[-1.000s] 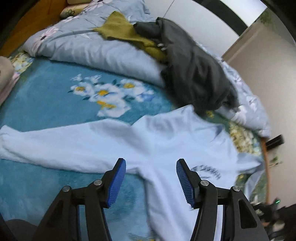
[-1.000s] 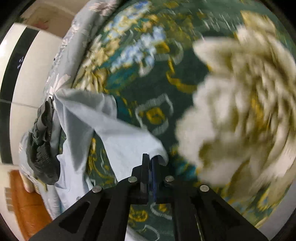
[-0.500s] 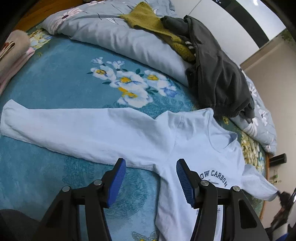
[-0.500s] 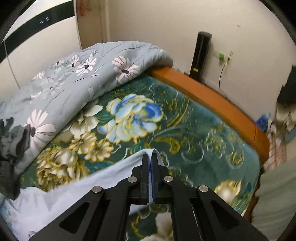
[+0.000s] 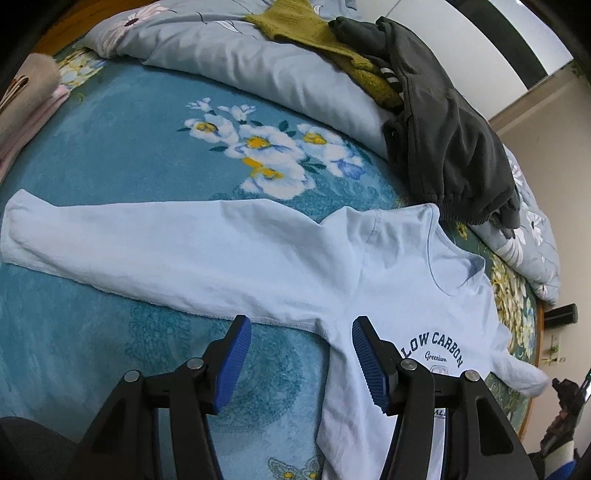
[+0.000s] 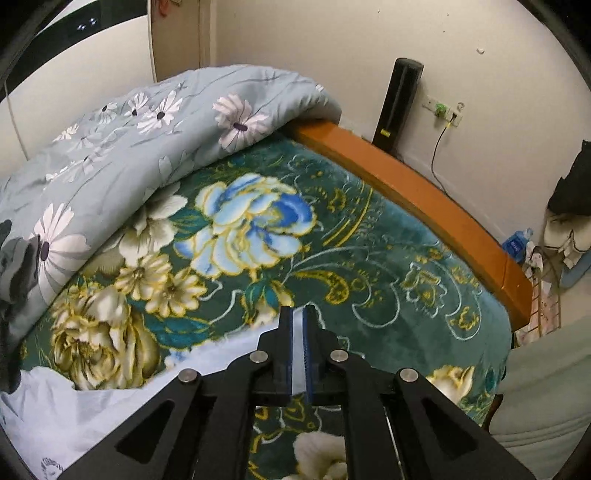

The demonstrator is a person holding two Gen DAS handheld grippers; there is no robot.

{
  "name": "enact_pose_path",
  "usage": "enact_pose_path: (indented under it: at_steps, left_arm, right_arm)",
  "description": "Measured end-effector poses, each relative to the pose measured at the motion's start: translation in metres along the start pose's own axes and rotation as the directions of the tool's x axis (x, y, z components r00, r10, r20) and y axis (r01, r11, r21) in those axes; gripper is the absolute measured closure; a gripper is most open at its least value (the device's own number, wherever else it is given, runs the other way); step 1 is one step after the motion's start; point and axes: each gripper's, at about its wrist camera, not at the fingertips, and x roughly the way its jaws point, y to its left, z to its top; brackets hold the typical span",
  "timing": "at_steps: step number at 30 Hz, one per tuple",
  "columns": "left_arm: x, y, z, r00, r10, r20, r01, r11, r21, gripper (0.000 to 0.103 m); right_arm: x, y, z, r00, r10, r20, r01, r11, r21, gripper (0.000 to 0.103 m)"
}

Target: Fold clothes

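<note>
On plush floral blanket (image 5: pixel 110 147), flat pale-blue cotton shirt (image 5: pixel 295 258), sleeve outstretched.

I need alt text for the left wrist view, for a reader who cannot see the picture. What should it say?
A light blue long-sleeved shirt printed "LOW CARBON" lies face up on a teal floral blanket, one sleeve stretched out flat to the left. The left gripper hovers open above the armpit area. Behind, dark grey clothing and a mustard knit lie on a rolled duvet.

A pale blue shirt (image 5: pixel 388 280) is spread flat on the floral blanket (image 5: pixel 122 147) — one sleeve stretched out sideways; the left gripper (image 5: pixel 301 354) is held wide open above its underarm.
</note>
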Motion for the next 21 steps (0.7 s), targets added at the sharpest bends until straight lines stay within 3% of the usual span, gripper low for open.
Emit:
enact_pose_path:
  at_steps: [3, 7, 10, 12, 15, 18, 21]
  left_arm:
    - [0.001, 0.001, 0.001, 1.000, 0.001, -0.004, -0.001, 1.000, -0.007, 0.042]
    - [0.003, 0.005, 0.001, 1.000, 0.002, -0.008, -0.002, 1.000, -0.027, 0.041]
    - [0.004, 0.006, 0.001, 1.000, 0.003, -0.010, -0.003, 0.999, -0.033, 0.041]
    - [0.004, 0.006, 0.001, 1.000, 0.003, -0.011, -0.004, 0.999, -0.034, 0.040]
    - [0.004, 0.006, 0.001, 1.000, 0.004, -0.013, -0.005, 0.999, -0.035, 0.040]
    - [0.005, 0.006, 0.000, 1.000, 0.005, -0.014, -0.006, 0.999, -0.036, 0.040]
    - [0.005, 0.004, 0.000, 1.000, 0.015, -0.013, -0.015, 1.000, -0.027, 0.039]
  right_arm:
    - [-0.004, -0.004, 0.004, 1.000, 0.017, 0.011, -0.018, 0.998, 0.060, 0.094]
    - [0.002, 0.002, -0.011, 0.991, 0.133, -0.030, -0.130, 0.987, 0.090, 0.081]
    - [0.023, 0.001, -0.035, 0.977, 0.181, -0.109, -0.167, 0.977, 0.132, 0.069]
    - [0.036, -0.008, -0.050, 0.968, 0.199, -0.151, -0.169, 0.967, 0.189, 0.068]
    - [0.052, -0.030, -0.065, 0.959, 0.232, -0.165, -0.171, 0.932, 0.319, 0.068]
    - [0.068, -0.054, -0.075, 0.946, 0.275, -0.170, -0.168, 0.868, 0.468, 0.068]
    - [0.081, -0.065, -0.080, 0.937, 0.306, -0.169, -0.171, 0.822, 0.543, 0.068]
